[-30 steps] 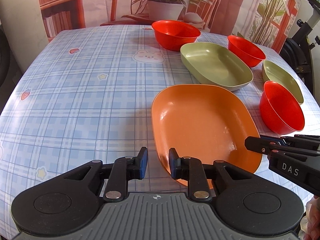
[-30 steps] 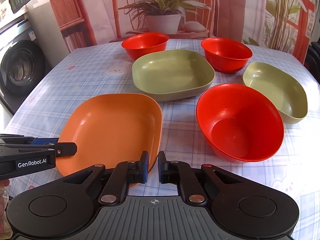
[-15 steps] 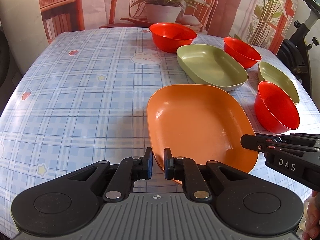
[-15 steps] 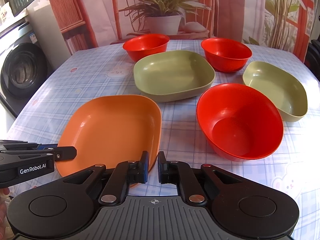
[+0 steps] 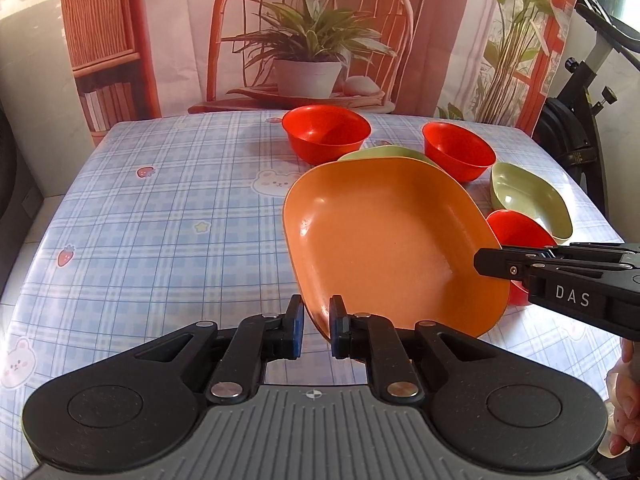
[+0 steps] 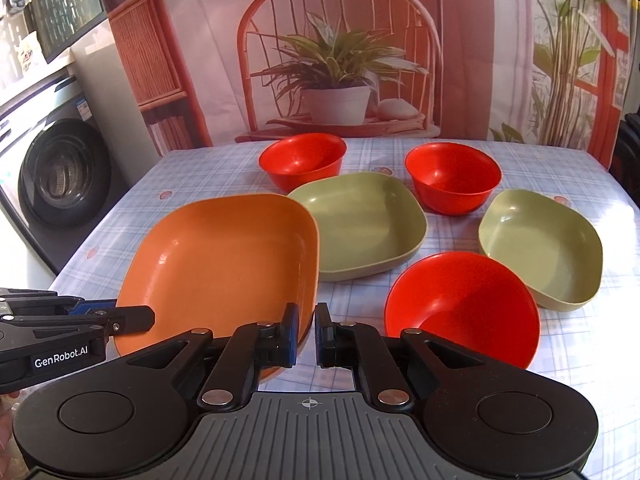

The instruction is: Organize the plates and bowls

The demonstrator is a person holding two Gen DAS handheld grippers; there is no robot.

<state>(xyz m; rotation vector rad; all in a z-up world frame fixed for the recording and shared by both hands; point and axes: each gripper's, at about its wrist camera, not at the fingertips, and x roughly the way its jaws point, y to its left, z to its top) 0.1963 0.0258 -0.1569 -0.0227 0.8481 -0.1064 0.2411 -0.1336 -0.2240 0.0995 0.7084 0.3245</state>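
From my left wrist view I read "DAS" in white capitals on the black side of the right tool (image 5: 496,258), at about three o'clock. From my right wrist view I read "GenRobot.AI" in white on the black side of the left tool (image 6: 136,320), at about eight o'clock. I can make out no other lettering.
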